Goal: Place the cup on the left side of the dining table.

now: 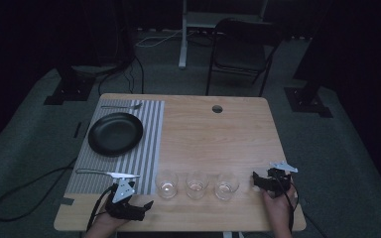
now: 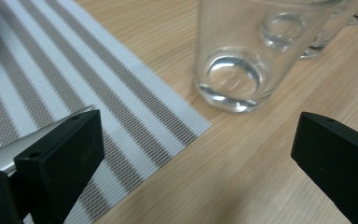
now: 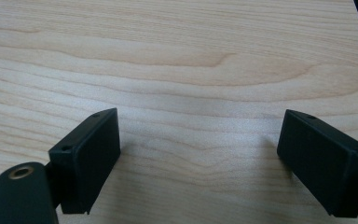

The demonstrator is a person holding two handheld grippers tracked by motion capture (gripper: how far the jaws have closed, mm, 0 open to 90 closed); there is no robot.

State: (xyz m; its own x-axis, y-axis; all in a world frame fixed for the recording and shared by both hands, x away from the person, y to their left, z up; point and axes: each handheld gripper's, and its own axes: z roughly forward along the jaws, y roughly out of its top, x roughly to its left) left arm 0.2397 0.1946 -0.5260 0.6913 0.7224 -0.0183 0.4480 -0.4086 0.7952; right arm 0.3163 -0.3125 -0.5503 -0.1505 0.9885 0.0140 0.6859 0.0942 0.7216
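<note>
Three clear empty glasses stand in a row near the table's front edge: left (image 1: 166, 184), middle (image 1: 197, 184), right (image 1: 226, 186). My left gripper (image 1: 146, 207) rests at the front left, open, jaws pointing right toward the left glass (image 2: 235, 56), with nothing between them (image 2: 198, 135). Just right of the right glass, my right gripper (image 1: 256, 181) is open over bare wood (image 3: 198, 126). A black plate (image 1: 115, 133) sits on a striped placemat (image 1: 151, 148), with a fork (image 1: 121, 106) beyond it and a knife (image 1: 104, 173) in front. The knife blade (image 2: 9, 151) lies by my left jaw.
The wooden table (image 1: 218, 139) has a round cable hole (image 1: 217, 108) at the back. A folding chair (image 1: 243, 49) stands behind the table. Cables run across the floor at the left (image 1: 25, 188).
</note>
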